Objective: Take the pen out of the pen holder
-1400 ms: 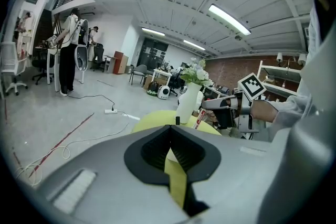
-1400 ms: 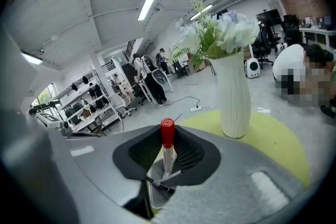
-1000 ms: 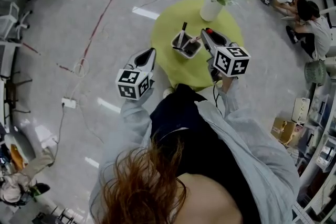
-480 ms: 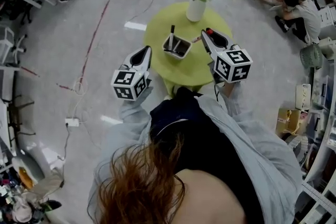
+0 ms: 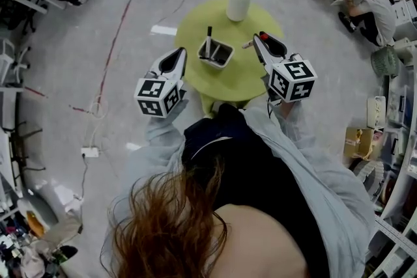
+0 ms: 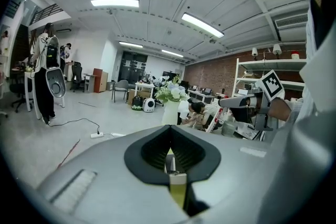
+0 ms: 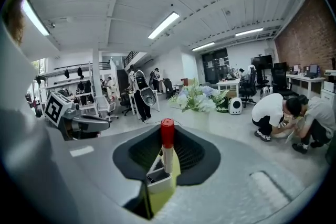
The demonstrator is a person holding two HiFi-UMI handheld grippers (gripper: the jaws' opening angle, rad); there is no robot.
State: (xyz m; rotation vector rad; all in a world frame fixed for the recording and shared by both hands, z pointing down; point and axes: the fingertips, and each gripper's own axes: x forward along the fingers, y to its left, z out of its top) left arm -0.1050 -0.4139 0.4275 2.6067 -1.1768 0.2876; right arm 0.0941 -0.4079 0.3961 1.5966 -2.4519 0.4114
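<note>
Right gripper (image 5: 262,41) jaws are clamped nearly shut on a red-capped pen (image 7: 167,136). It is held clear of the pen holder (image 5: 215,64), which stands on the green table (image 5: 244,78) between both grippers. Left gripper (image 5: 180,54) jaws are closed together with nothing in them.

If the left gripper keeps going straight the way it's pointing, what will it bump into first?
Probably the pen holder on the green table: it sits right in line beyond the tips of the left gripper, with the white vase farther back. Depth is unclear, so the table edge could come first.
</note>
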